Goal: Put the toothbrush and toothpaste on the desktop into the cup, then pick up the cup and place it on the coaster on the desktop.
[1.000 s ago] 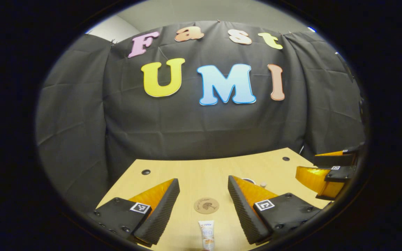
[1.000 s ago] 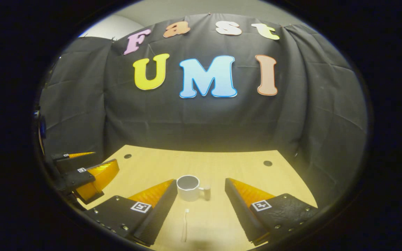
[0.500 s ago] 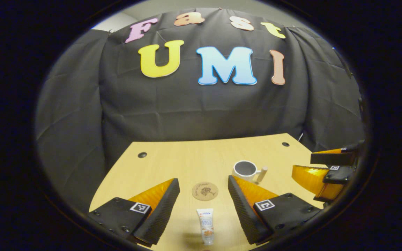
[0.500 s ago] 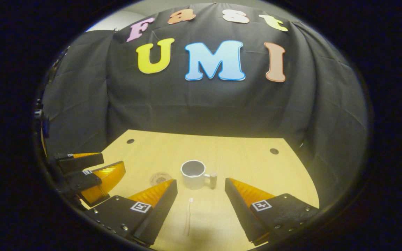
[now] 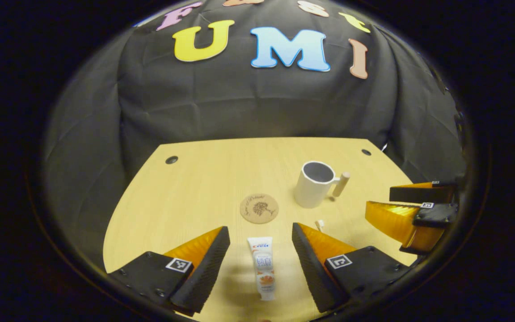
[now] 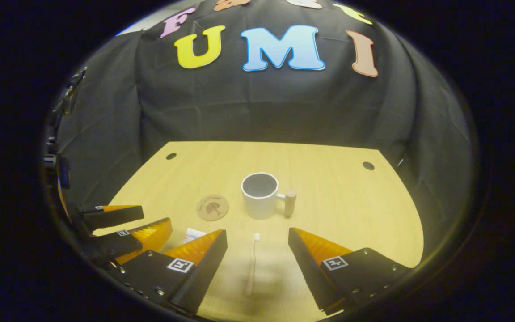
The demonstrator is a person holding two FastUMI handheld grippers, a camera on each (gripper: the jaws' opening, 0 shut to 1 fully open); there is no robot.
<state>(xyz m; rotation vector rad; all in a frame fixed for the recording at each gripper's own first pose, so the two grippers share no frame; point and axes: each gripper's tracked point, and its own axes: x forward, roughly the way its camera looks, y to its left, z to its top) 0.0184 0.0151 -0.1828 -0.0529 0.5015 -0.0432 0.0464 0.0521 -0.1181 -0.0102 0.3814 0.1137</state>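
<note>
Pale wooden desktop (image 5: 195,188) backed by black cloth wall (image 5: 248,107), with two dark round holes near the far corners. On it: white cup (image 5: 313,184) standing upright, open mouth up, wooden handle sticking out to its right in both views. Round brown coaster (image 5: 259,208) lying flat just left of the cup, apart from it, bare. Toothpaste (image 5: 262,267) flat on the desktop, lined up between the spread fingers of the left gripper (image 5: 261,264), not touched by either; jaws wide. In the right gripper view, toothbrush (image 6: 252,263) flat on the wood, head toward the cup, between the fingers of the right gripper (image 6: 257,264); jaws wide, gripping nothing. Cup mouth shows dark inside; toothpaste and toothbrush both outside it, on the near side of the desktop
</note>
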